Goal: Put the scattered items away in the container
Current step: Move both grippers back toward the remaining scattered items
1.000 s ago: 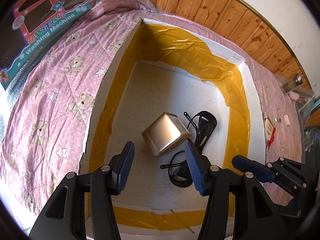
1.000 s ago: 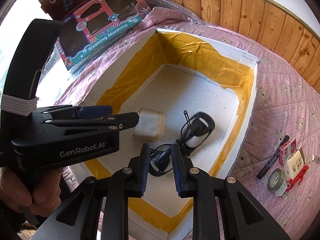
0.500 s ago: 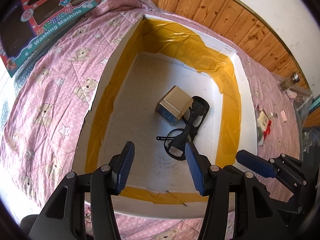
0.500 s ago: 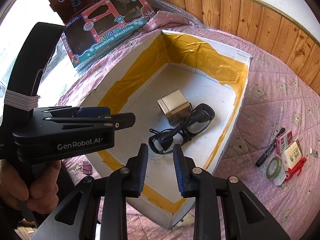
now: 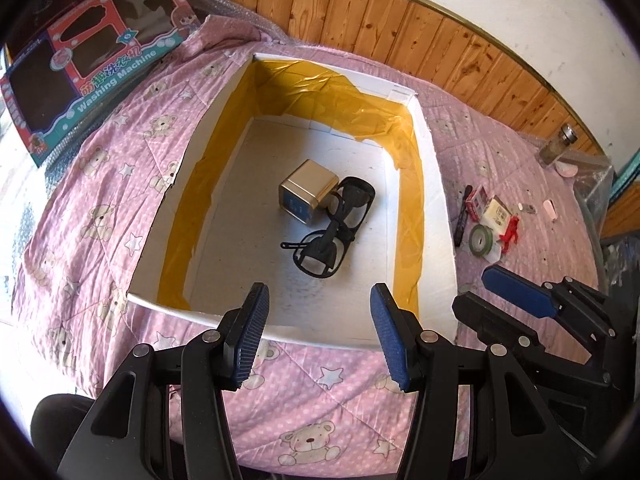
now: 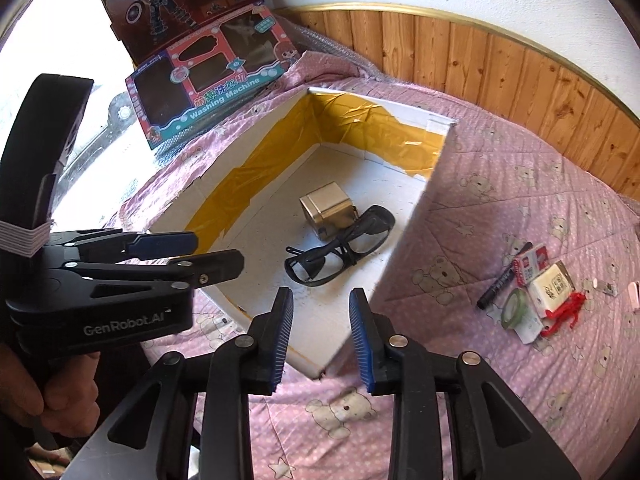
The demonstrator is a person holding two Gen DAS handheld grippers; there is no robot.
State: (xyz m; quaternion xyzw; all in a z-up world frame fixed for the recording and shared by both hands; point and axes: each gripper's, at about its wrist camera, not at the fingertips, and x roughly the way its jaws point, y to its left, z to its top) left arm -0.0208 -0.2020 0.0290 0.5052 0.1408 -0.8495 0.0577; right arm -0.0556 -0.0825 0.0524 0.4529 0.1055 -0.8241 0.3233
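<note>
lying in the white, yellow-taped container (image 5: 436, 216): black glasses (image 5: 336, 228); left tongs (image 5: 318, 340) spread empty, right tongs (image 6: 322, 344) opening empty.

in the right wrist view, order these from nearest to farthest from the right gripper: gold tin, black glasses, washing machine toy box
1. black glasses: on the box floor, just ahead of the right gripper, whose empty jaws are opening.
2. gold tin: touching the glasses' far side, deeper in the box.
3. washing machine toy box: outside the box, upper left on the bedspread.

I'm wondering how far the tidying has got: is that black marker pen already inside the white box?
No. The black marker lies on the pink quilt outside the white box, beside a roll of green tape.
</note>
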